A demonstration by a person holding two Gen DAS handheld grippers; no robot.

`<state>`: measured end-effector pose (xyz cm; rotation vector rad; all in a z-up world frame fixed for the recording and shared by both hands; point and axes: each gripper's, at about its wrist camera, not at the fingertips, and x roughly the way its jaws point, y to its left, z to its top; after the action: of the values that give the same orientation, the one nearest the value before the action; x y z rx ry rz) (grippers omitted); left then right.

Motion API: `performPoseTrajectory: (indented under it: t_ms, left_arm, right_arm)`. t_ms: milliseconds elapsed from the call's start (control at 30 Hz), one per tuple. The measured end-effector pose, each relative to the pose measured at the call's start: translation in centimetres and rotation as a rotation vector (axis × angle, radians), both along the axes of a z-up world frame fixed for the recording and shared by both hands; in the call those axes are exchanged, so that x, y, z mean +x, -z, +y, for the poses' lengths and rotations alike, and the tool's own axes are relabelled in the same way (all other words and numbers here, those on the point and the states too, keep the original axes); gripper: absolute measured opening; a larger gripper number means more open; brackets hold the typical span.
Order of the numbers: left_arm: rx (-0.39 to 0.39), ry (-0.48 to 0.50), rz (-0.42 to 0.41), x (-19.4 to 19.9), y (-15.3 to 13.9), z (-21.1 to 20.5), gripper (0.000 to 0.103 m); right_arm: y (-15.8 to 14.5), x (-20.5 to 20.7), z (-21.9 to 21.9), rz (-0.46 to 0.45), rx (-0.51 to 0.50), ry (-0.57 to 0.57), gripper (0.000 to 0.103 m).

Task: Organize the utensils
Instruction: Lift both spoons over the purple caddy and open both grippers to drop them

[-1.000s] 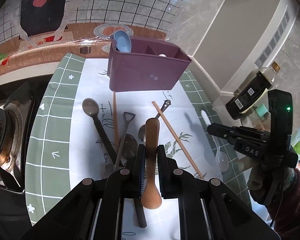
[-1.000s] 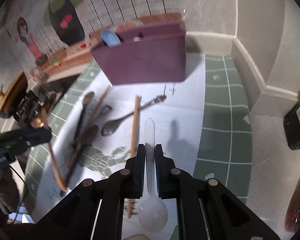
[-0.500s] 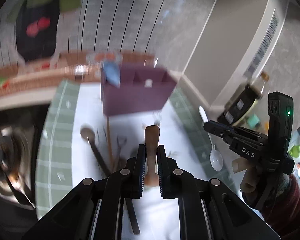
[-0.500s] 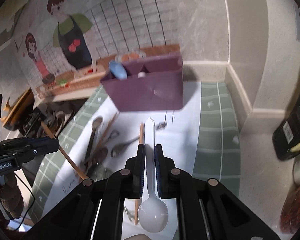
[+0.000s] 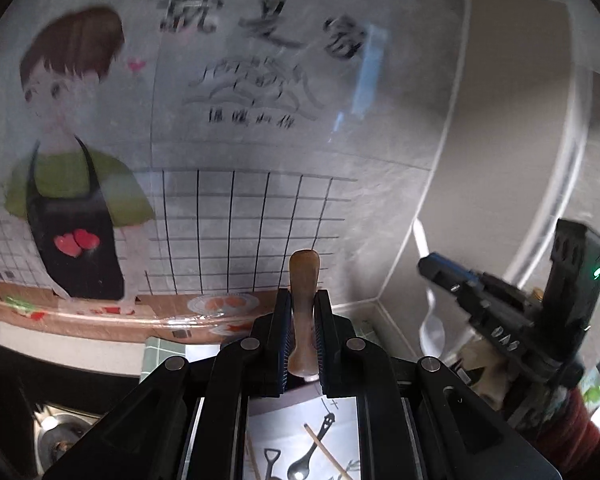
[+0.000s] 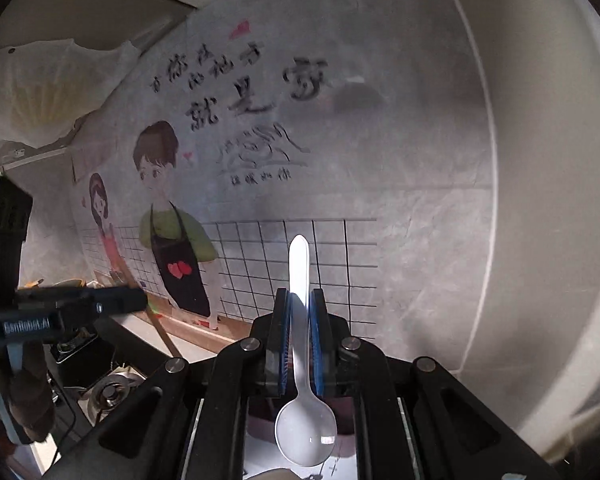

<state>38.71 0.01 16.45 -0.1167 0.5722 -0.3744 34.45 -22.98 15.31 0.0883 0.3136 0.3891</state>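
Note:
My left gripper (image 5: 303,295) is shut on a wooden spoon (image 5: 304,268), whose handle end sticks up past the fingertips. It hangs high, facing the wall sticker. My right gripper (image 6: 299,295) is shut on a white plastic spoon (image 6: 306,436), bowl toward the camera and handle pointing forward. Each gripper also shows in the other's view: the right gripper (image 5: 427,267) with the white spoon (image 5: 431,322) at right, the left gripper (image 6: 137,304) at left. Far below, a black spoon (image 5: 309,456), a chopstick (image 5: 327,453) and a small shovel utensil (image 5: 270,463) lie on the white mat. The purple holder (image 6: 260,418) barely shows.
The wall with a cartoon sticker (image 5: 72,208) stands straight ahead, and a beige corner column (image 5: 500,160) rises at the right. A gas stove (image 6: 108,394) sits low on the left. A person's hand in a dark red sleeve (image 5: 560,432) holds the right gripper.
Both grippers have risen well above the mat with their spoons and tilted up toward the wall. The purple holder and the utensils on the mat have dropped to the bottom of both views.

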Motion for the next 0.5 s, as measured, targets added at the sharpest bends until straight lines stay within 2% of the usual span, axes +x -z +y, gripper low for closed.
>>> performPoseTrajectory:
  t_ms: [200,500]
  left_arm:
    - [-0.044,-0.016,0.124,4.5,5.0,0.6,0.012]
    - [-0.067,-0.035,0.239,8.7,10.7,0.0,0.012]
  right_arm:
    - [4.2,5.1,1.4,0.051,-0.021,0.014,0.01]
    - [9.9,10.5,2.5,0.124,0.009,-0.002,0.01]
